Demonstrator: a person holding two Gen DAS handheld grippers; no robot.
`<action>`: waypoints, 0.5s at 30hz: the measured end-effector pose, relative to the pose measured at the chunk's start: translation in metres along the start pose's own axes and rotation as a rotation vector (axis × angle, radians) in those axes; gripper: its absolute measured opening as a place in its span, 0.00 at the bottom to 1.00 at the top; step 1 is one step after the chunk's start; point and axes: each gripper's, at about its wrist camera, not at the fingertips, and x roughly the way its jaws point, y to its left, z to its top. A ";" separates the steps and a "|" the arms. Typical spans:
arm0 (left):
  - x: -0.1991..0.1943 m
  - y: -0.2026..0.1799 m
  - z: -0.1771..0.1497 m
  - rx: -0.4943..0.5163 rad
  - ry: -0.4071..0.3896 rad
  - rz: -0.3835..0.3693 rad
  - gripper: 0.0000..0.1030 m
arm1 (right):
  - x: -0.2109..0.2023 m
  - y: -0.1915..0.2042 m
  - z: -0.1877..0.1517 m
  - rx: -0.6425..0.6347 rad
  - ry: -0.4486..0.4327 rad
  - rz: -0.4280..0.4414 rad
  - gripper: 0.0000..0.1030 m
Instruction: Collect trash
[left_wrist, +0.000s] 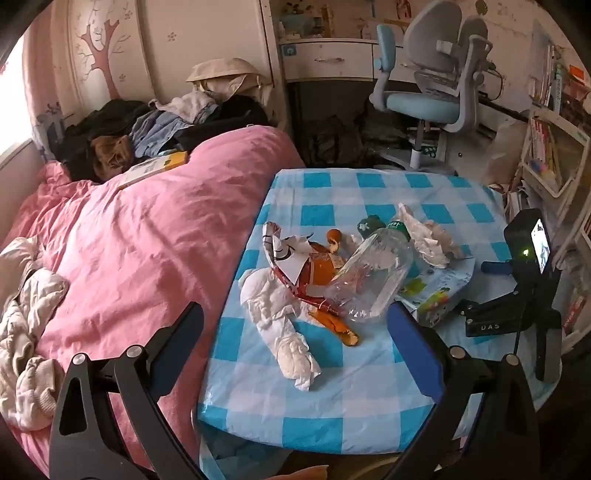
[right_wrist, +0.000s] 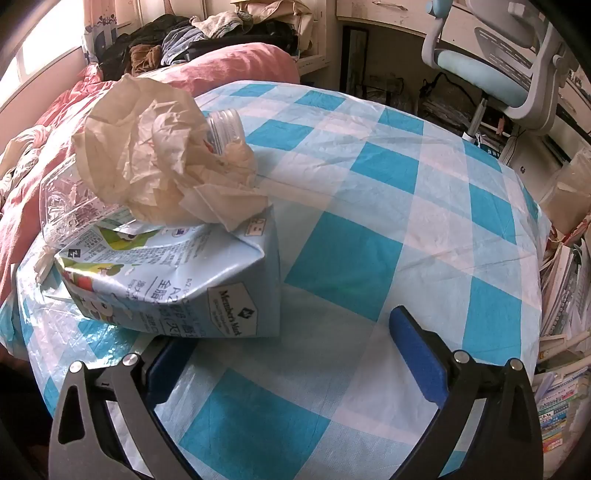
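Observation:
Trash lies in a heap on the blue checked table (left_wrist: 332, 398). In the left wrist view I see a clear plastic bottle (left_wrist: 373, 273), a white crumpled tissue (left_wrist: 280, 321), a torn orange and white wrapper (left_wrist: 295, 258), orange peel (left_wrist: 340, 328), a second crumpled tissue (left_wrist: 424, 236) and a light blue milk carton (left_wrist: 436, 291). My left gripper (left_wrist: 295, 317) is open above the table's near edge, short of the heap. In the right wrist view my right gripper (right_wrist: 288, 328) is open, its left finger under the milk carton (right_wrist: 177, 288). A beige tissue (right_wrist: 155, 155) and the bottle (right_wrist: 221, 125) rest on the carton.
A pink bed (left_wrist: 147, 236) with piled clothes borders the table on the left. The right gripper (left_wrist: 524, 288) shows at the table's right edge in the left wrist view. A blue office chair (left_wrist: 436, 85) and bookshelves (left_wrist: 546, 140) stand behind and to the right.

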 end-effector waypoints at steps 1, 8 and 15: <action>0.000 -0.001 0.000 0.002 0.003 0.003 0.93 | 0.000 0.000 0.000 0.000 0.000 0.000 0.94; -0.005 0.000 -0.011 0.023 0.008 -0.010 0.93 | 0.000 0.000 0.000 0.000 0.000 0.000 0.94; -0.002 0.021 -0.013 -0.080 0.050 -0.105 0.93 | 0.000 0.000 0.000 0.000 0.000 0.000 0.94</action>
